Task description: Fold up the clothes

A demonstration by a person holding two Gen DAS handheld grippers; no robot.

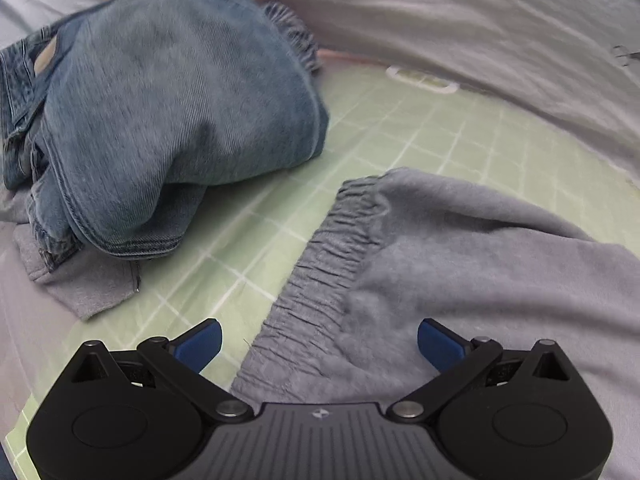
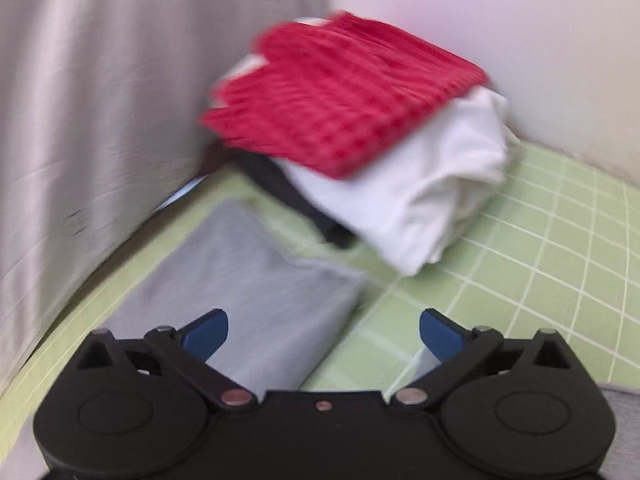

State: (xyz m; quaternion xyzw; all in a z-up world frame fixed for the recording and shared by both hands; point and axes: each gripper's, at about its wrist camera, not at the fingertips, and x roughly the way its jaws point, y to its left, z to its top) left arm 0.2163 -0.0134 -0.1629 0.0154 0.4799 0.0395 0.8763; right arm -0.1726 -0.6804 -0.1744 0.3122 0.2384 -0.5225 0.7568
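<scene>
both grippers, left point(image 1: 318, 346) and right point(image 2: 324, 336), hover wide open and empty over the grey sweatpants point(image 1: 460, 264) on the green mat point(image 1: 400, 132), seemingly mid-fold, jeans point(image 1: 172, 112) heaped unfolded, a folded stack point(image 2: 360, 132) done.

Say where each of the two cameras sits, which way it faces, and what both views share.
Left wrist: on the left gripper, angled down at grey sweatpants, with jeans beyond; its blue fingers show, spread apart.
Right wrist: on the right gripper, angled down at a folded grey garment and a stack topped by red cloth; own fingers spread apart.
Shared: the green grid mat.
</scene>
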